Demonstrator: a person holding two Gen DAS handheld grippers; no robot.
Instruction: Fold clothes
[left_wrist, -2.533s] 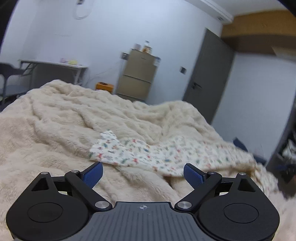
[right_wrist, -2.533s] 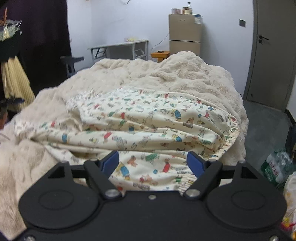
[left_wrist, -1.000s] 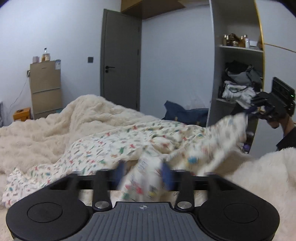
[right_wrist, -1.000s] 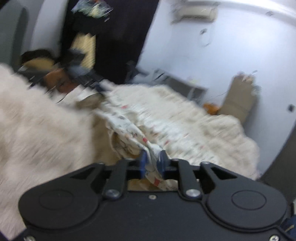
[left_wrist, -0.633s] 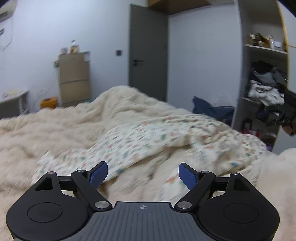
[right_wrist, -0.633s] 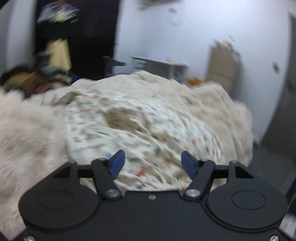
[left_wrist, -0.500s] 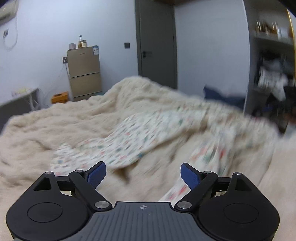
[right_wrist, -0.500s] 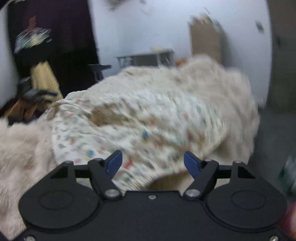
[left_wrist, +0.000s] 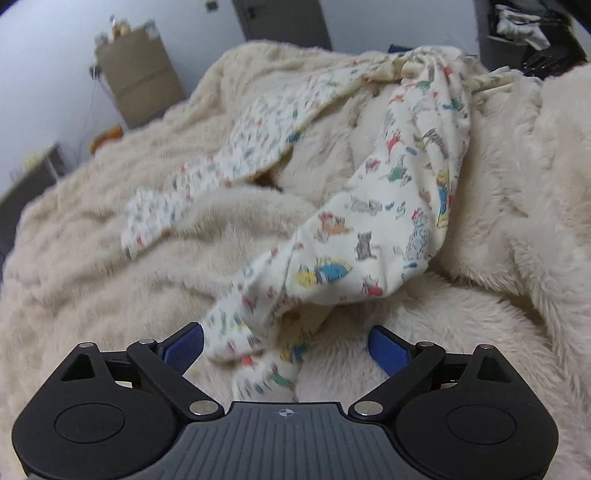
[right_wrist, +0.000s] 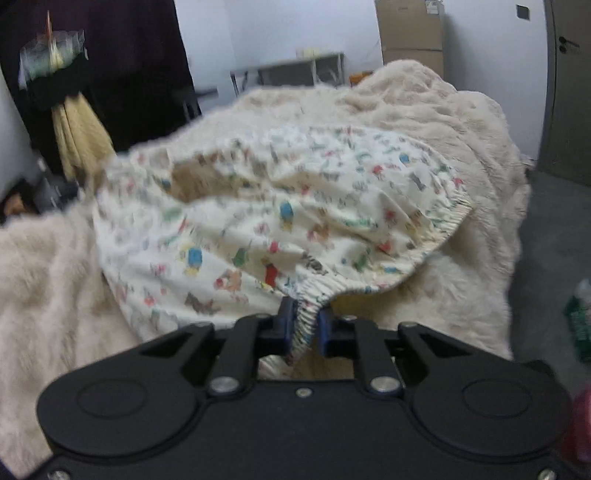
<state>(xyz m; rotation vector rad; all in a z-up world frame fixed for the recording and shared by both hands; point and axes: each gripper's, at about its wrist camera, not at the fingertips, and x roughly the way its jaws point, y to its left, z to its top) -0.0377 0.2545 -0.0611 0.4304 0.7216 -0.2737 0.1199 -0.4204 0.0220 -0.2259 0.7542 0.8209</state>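
Left tool (left_wrist: 286, 343) is spread wide, a cuff of the printed trousers (left_wrist: 388, 206) lying loose between its pads — their legs run up and away toward the upper right across the fluffy cream blanket (left_wrist: 110, 277), a brown cabinet (left_wrist: 138, 74) behind. Right tool (right_wrist: 303, 326) is closing, clenched on the elastic waistband (right_wrist: 406, 258), the trousers spreading leftward over the blanket — dark hanging clothes (right_wrist: 110, 74) and a grey door (right_wrist: 569, 92) flank the bed.
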